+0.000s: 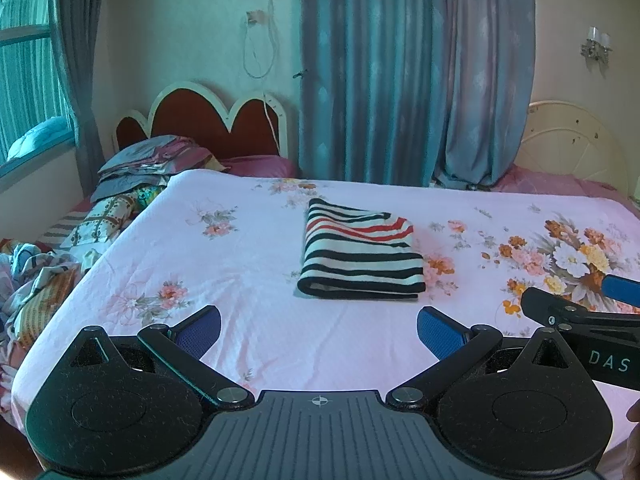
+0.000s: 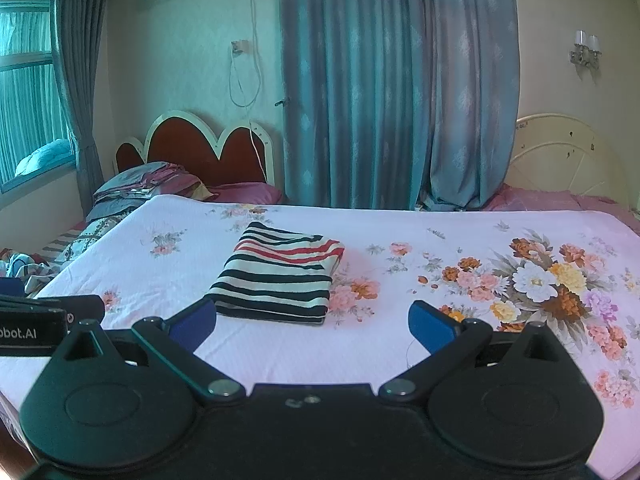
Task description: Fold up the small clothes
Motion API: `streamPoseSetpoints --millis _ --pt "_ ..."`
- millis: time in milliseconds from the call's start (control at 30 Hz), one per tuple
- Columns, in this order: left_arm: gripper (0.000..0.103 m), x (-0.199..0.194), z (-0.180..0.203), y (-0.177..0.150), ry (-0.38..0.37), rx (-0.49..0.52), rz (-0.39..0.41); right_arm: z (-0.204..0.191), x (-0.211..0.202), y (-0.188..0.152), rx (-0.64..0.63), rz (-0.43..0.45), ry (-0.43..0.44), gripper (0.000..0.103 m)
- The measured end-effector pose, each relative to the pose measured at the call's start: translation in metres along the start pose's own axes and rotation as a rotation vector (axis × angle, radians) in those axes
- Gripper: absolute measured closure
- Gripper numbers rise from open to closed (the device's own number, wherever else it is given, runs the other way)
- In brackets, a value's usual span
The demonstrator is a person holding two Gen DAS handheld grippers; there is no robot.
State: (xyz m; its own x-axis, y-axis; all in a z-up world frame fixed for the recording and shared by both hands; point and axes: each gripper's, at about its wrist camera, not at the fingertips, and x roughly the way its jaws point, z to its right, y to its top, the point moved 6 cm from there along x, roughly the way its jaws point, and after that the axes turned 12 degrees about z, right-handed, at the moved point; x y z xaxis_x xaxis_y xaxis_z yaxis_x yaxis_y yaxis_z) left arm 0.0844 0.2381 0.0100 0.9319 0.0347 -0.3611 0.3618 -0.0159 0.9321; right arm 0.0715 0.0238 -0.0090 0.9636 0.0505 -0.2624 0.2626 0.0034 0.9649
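Note:
A striped garment [image 1: 360, 254], white with black and red stripes, lies folded into a neat rectangle on the pink floral bedsheet [image 1: 240, 264]. It also shows in the right wrist view [image 2: 280, 272]. My left gripper [image 1: 318, 330] is open and empty, held back from the garment's near edge. My right gripper [image 2: 312, 320] is open and empty, also just short of the garment. The right gripper shows at the right edge of the left wrist view [image 1: 580, 304]; the left gripper shows at the left edge of the right wrist view [image 2: 48, 312].
A pile of folded bedding and loose clothes [image 1: 132, 176] lies at the bed's left side by a red headboard [image 1: 208, 120]. Blue curtains [image 1: 400, 80] hang behind. A cream headboard [image 1: 572, 144] stands at the far right.

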Motion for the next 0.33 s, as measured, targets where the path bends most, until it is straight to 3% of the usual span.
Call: streamPoseSetpoints --millis 333 --pt "0.000 0.012 -0.001 0.000 0.011 -0.004 0.020 0.008 0.011 -0.002 0.006 -0.026 -0.010 0.001"
